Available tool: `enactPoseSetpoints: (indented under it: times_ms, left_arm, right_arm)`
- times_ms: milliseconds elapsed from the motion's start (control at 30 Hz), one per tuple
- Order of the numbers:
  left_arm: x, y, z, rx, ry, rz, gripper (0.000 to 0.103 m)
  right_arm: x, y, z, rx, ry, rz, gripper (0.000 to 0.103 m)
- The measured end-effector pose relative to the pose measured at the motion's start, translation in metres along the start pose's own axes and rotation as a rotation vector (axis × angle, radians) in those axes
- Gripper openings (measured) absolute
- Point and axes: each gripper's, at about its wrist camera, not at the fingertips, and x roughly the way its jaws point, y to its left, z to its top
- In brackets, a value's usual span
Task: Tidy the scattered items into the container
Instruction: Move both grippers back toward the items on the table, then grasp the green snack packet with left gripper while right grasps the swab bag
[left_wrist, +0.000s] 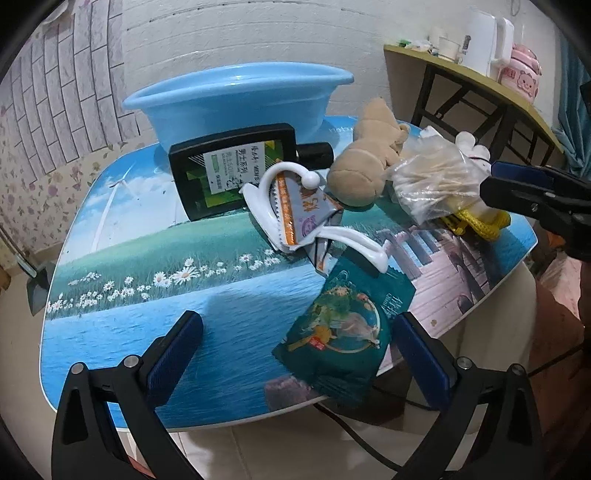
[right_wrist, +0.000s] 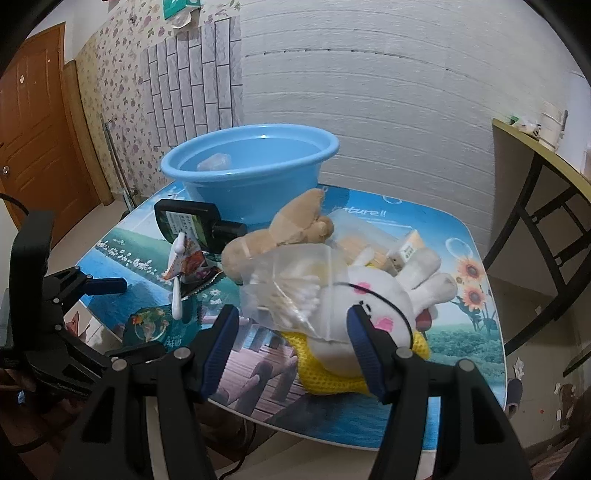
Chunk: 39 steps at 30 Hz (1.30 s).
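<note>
1. While your left gripper (left_wrist: 295, 354) stands apart around the dark green foil snack packet (left_wrist: 343, 332), that packet lies flat, well short of the round blue plastic basin (right_wrist: 251, 166).
2. The basin holds one pale wrapped item (right_wrist: 215, 161).
3. Your right gripper (right_wrist: 291, 350) gapes, empty.

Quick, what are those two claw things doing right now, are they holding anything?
Left gripper: open, holding nothing; the green snack packet lies between its fingers, ungripped.
Right gripper: open, holding nothing; it hovers by the white plush rabbit and the bag of cotton swabs.
</note>
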Motion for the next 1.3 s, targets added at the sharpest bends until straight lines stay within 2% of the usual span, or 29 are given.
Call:
enactPoseSetpoints:
  times_ms: [333,533,600,667,833,867,900,967,1167,1300]
  left_arm:
    - [0.003,0.001,-0.001,0.014,-0.011,0.002,0.103]
    - [0.001,0.001,-0.003,0.043,-0.029,-0.034,0.103]
    - [-0.001,-0.001,-0.004,0.062,-0.042,-0.05,0.095]
    - [-0.004,-0.007,-0.006,0.096,-0.063,-0.058,0.071]
    - [-0.007,-0.014,-0.006,0.143,-0.075,-0.091,0.047]
    - [-0.008,-0.014,-0.006,0.144,-0.076,-0.097,0.047]
    - [-0.009,-0.014,-0.006,0.142,-0.076,-0.099,0.046]
    - [-0.01,-0.011,-0.005,0.127,-0.077,-0.112,0.042]
    - [-0.013,-0.008,-0.007,0.111,-0.072,-0.125,0.042]
    - [-0.017,-0.004,-0.008,0.108,-0.075,-0.113,0.042]
  right_arm:
    - [0.012,0.008,0.009,-0.033,0.001,-0.008,0.061]
    - [0.022,0.01,0.011,-0.051,0.013,-0.024,0.061]
    - [0.024,0.011,0.011,-0.06,0.013,-0.029,0.061]
    - [0.024,0.012,0.011,-0.067,0.017,-0.038,0.061]
    - [0.025,0.014,0.011,-0.09,0.024,-0.043,0.06]
    - [0.025,0.014,0.011,-0.098,0.026,-0.041,0.059]
    - [0.026,0.015,0.01,-0.106,0.032,-0.035,0.048]
    - [0.029,0.016,0.009,-0.113,0.054,-0.016,0.033]
    - [0.031,0.013,0.007,-0.094,0.075,0.036,0.025]
    - [0.031,0.012,0.006,-0.079,0.08,0.059,0.014]
